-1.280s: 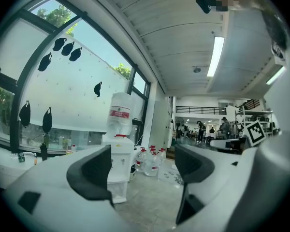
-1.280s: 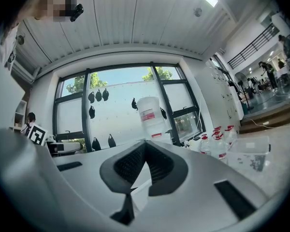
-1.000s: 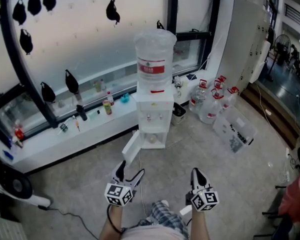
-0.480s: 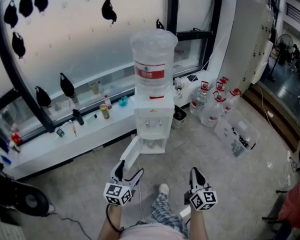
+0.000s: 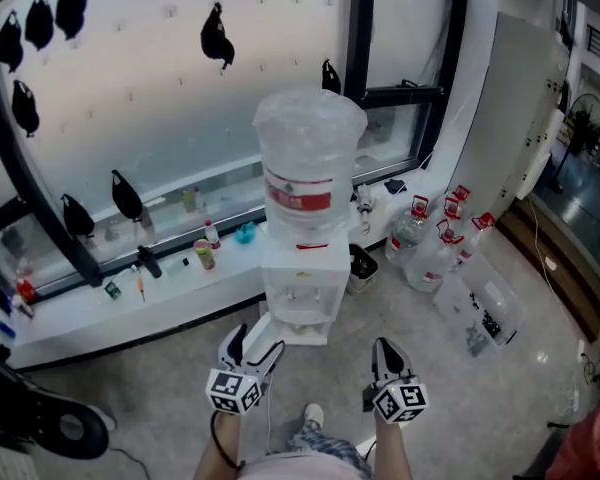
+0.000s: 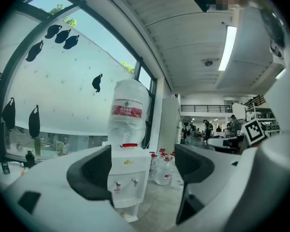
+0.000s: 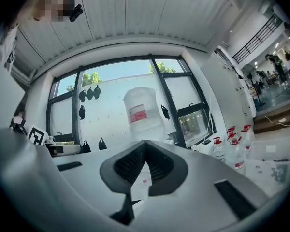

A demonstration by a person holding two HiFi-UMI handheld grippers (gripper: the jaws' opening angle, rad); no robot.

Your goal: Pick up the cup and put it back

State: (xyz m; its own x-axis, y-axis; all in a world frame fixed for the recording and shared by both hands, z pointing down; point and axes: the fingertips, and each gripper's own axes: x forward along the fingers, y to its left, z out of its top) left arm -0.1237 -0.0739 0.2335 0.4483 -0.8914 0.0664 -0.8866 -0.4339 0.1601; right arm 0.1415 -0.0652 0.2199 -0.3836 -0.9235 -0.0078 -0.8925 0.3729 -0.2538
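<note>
Currently, floor (image 5: pixel 180 368): grey, under water dispenser (image 5: pixel 302 293).
Jug (image 5: pixel 308 153): clear, inverted atop dispenser.
Spare bottles (image 5: pixel 435 248): right of dispenser.
Left gripper (image 5: pixel 252 340): jaws apart, empty.
Right gripper (image 5: pixel 383 348): jaws together, empty.
Cup: not discernible.

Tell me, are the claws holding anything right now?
No, nothing is held. The left claw is open and empty, and the right claw is shut on nothing. The water cooler stands ahead, apart from both.
</note>
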